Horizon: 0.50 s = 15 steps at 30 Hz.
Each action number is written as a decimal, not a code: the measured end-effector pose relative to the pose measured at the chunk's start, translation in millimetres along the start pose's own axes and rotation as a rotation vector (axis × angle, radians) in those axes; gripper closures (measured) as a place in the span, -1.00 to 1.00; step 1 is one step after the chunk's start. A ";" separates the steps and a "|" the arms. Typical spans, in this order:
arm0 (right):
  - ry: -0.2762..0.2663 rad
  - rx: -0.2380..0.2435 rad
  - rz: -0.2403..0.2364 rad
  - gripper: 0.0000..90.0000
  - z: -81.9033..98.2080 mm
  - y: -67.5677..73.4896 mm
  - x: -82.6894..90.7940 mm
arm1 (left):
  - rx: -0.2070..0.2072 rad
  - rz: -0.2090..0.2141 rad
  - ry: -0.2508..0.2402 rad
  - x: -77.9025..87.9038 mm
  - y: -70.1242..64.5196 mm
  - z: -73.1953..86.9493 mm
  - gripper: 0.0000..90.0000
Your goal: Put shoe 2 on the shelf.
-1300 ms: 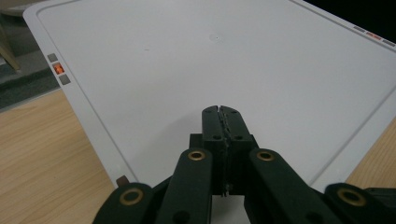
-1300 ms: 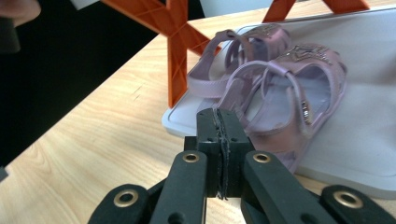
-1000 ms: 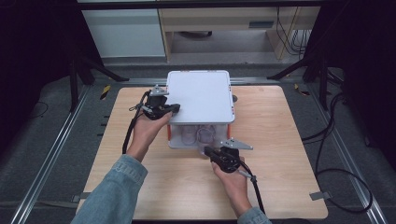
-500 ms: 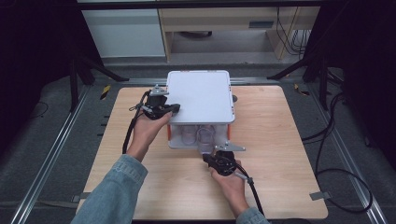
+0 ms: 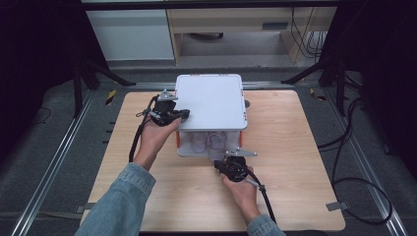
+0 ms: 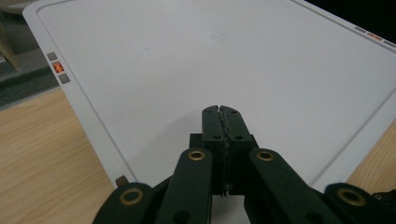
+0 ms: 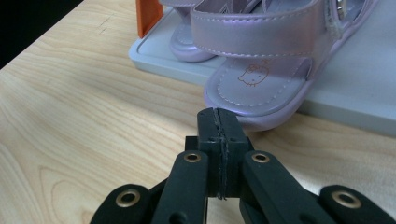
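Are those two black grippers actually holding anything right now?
No. The left gripper is shut with nothing between its jaws, over the white lid. The right gripper is also shut and empty, just before the purple sandal.

Heels of both lilac sandals (image 7: 261, 70) beyond the top edge, their pair under the white lid (image 5: 211, 101).

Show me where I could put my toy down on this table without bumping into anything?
The wooden table is bare to the right of the white box, out to the table's right edge, and along the near edge between the two arms. The left strip beside the left gripper is narrower. It is crowded at the box's front, where the right gripper sits by the purple sandals.
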State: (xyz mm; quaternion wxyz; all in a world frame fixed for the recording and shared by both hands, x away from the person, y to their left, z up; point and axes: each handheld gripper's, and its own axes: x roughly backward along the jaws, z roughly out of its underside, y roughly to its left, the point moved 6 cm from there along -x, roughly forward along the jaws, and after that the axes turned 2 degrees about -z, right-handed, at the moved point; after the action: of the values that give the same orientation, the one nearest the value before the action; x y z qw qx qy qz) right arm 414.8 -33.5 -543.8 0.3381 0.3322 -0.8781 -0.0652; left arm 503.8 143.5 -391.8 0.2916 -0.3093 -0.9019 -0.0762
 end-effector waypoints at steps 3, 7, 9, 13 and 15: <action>-0.001 -0.009 0.007 1.00 -3.3 -3.0 -3.0 | 0.002 0.001 -0.001 0.0 0.0 0.1 0.98; -0.006 -0.019 0.015 1.00 -5.7 -7.2 -5.5 | 0.003 0.004 -0.001 0.0 0.3 0.1 0.98; -0.009 -0.024 0.016 1.00 -7.8 -8.8 -7.2 | 0.003 0.004 -0.001 0.0 0.3 0.1 0.98; -0.009 -0.028 0.018 1.00 -10.3 -10.6 -9.8 | 0.005 0.005 -0.001 0.0 0.4 0.1 0.98; -0.008 -0.035 0.016 1.00 -10.9 -10.6 -10.2 | 0.006 0.006 -0.002 -0.1 0.5 0.0 0.98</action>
State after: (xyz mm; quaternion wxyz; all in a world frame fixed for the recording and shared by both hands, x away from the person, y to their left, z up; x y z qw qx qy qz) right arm 433.1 -34.1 -544.7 0.3409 0.3187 -0.8809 -0.0790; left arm 504.1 143.9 -391.9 0.2920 -0.3110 -0.9015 -0.0725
